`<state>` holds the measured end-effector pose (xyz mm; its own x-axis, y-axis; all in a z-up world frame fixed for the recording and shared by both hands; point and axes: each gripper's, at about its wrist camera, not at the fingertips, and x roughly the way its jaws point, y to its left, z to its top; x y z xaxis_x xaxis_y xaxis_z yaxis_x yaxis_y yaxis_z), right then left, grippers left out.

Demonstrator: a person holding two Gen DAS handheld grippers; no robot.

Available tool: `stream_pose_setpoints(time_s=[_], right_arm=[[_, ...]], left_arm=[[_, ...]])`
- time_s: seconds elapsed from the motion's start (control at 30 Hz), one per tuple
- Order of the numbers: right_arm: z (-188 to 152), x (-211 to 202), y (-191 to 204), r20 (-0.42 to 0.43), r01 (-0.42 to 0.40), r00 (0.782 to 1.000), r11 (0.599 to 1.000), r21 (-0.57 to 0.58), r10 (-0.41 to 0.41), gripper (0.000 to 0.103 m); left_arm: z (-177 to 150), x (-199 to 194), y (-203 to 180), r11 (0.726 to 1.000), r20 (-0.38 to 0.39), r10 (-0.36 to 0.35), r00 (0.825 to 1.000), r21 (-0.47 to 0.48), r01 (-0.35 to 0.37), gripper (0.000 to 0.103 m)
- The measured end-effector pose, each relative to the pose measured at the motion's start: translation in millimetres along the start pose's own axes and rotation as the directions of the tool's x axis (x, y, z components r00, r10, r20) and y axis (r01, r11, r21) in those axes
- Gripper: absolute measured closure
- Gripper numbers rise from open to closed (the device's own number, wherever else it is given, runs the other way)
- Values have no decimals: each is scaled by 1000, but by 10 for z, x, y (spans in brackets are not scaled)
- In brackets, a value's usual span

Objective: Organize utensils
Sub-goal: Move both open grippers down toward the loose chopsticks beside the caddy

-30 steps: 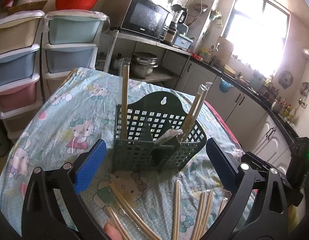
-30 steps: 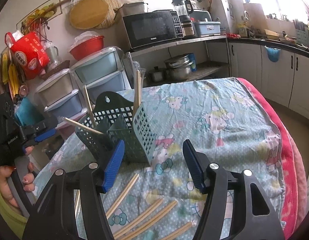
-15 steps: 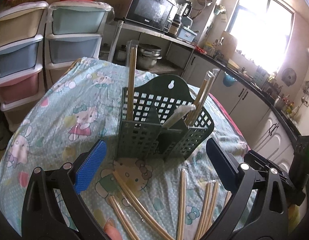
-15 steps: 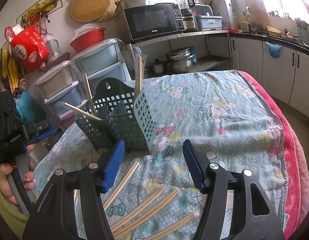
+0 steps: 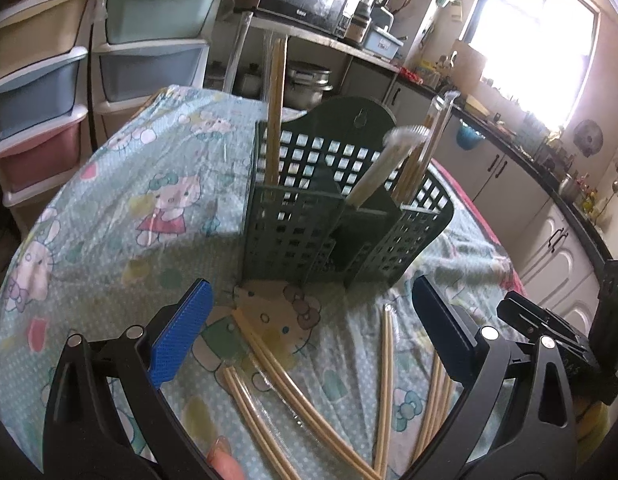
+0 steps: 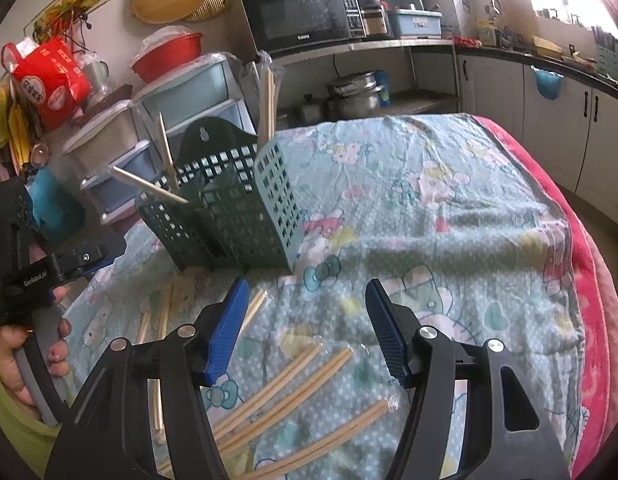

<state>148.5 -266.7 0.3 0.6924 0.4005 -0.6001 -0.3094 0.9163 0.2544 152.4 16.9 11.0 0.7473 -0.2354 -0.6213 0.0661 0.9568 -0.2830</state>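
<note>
A dark green mesh utensil holder [image 5: 341, 216] stands on the cartoon-print tablecloth [image 5: 121, 208], with several wrapped wooden chopstick pairs [image 5: 276, 108] standing in its compartments. It also shows in the right wrist view [image 6: 233, 216]. More wrapped chopstick pairs [image 5: 285, 392] lie flat on the cloth in front of it, and in the right wrist view [image 6: 285, 384]. My left gripper [image 5: 309, 332] is open and empty, just above the loose chopsticks. My right gripper [image 6: 305, 328] is open and empty, above other loose chopsticks, right of the holder.
Stacked plastic drawers [image 5: 41, 92] stand beyond the table's left. A shelf with a microwave [image 6: 301, 16] and pots is behind. Kitchen cabinets [image 6: 557, 124] run along the right. The table's red-edged right side [image 6: 589, 280] drops off.
Both grippers have moved closer to the table and tilted down, so the holder and loose chopsticks look nearer. Both stay open and empty.
</note>
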Motion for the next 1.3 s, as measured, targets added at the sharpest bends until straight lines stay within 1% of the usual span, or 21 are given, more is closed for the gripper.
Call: stream_pose_setpoints(time_s=[0.17, 0.37, 0.53, 0.6, 0.63, 0.73, 0.8, 0.83, 0.87, 0.9, 0.97, 1.1, 1.3], right_arm=[[-69, 64, -35, -32, 2, 999, 1000, 4, -2, 45], [-140, 124, -59, -65, 0, 998, 1000, 2, 0, 51], [-178, 167, -104, -86, 1, 996, 1000, 13, 0, 51], [-198, 183, -128, -96, -1, 995, 1000, 23, 3, 52], [-206, 192, -140, -100, 0, 995, 1000, 26, 3, 52], [-223, 216, -166, -117, -4, 993, 999, 32, 8, 53], [-236, 236, -175, -129, -8, 992, 999, 34, 12, 55], [-248, 252, -183, -140, -10, 990, 999, 35, 15, 56], [-254, 265, -184, -147, -13, 989, 999, 36, 18, 60], [-268, 286, -192, -160, -19, 987, 999, 39, 25, 62], [-284, 313, -198, -171, -23, 985, 999, 44, 30, 63], [-299, 372, -247, -187, -17, 982, 998, 68, 29, 63], [-316, 492, -347, -221, -15, 974, 993, 121, 41, 63]], left_arm=[[-82, 79, 36, 1000, -37, -6, 999, 2, 6, 11], [-172, 220, 106, 1000, -99, -1, 995, -12, 0, 11], [-219, 331, 180, 1000, -137, -3, 991, -30, -1, 12], [-223, 376, 218, 999, -149, 9, 989, -33, -14, 19], [-220, 395, 231, 999, -152, 11, 988, -35, -17, 19], [-210, 467, 283, 998, -170, 13, 985, -52, -23, 26], [-211, 523, 312, 998, -186, 12, 982, -61, -24, 35], [-216, 542, 324, 998, -193, 9, 981, -66, -22, 37], [-224, 566, 333, 997, -201, 2, 980, -71, -17, 39], [-230, 588, 339, 997, -209, -7, 978, -77, -10, 40], [-245, 642, 371, 995, -223, -19, 975, -96, -2, 42], [-241, 675, 400, 995, -225, -16, 974, -103, -7, 45], [-213, 709, 408, 995, -227, -7, 974, -98, -16, 45]])
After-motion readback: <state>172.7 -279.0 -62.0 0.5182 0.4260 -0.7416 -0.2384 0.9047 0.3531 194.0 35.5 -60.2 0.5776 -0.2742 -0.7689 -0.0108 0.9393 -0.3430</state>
